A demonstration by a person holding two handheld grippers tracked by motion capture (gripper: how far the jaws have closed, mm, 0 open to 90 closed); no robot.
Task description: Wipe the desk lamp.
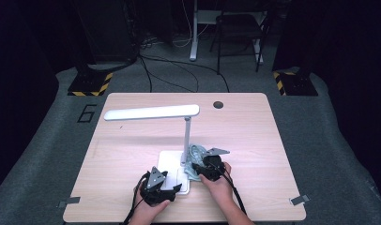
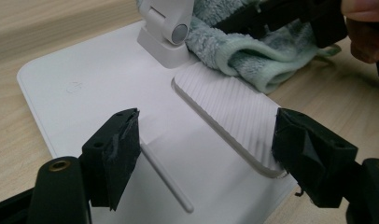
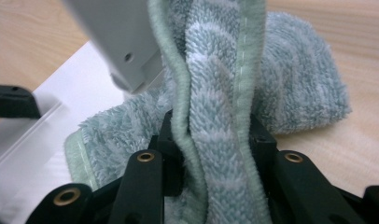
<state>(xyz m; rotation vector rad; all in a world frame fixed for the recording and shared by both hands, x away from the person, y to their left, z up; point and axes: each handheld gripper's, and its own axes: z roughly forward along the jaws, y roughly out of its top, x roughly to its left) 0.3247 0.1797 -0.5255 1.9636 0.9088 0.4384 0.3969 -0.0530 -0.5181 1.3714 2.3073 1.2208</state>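
Cloth (image 3: 215,140), pinched in right claw (image 3: 214,144), lies against lamp base (image 2: 99,93) beside its post (image 1: 186,138). Left claw (image 2: 204,140) open, empty, straddling base's front edge, probably steadying. Step: wiping base; next, drag cloth across it.

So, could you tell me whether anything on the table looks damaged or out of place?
One thing: the black padding on a jaw pad of the left hand-held gripper looks torn and ragged at its edge. The green cloth bunched against the lamp's stem is held by the right hand-held gripper, so not stray.
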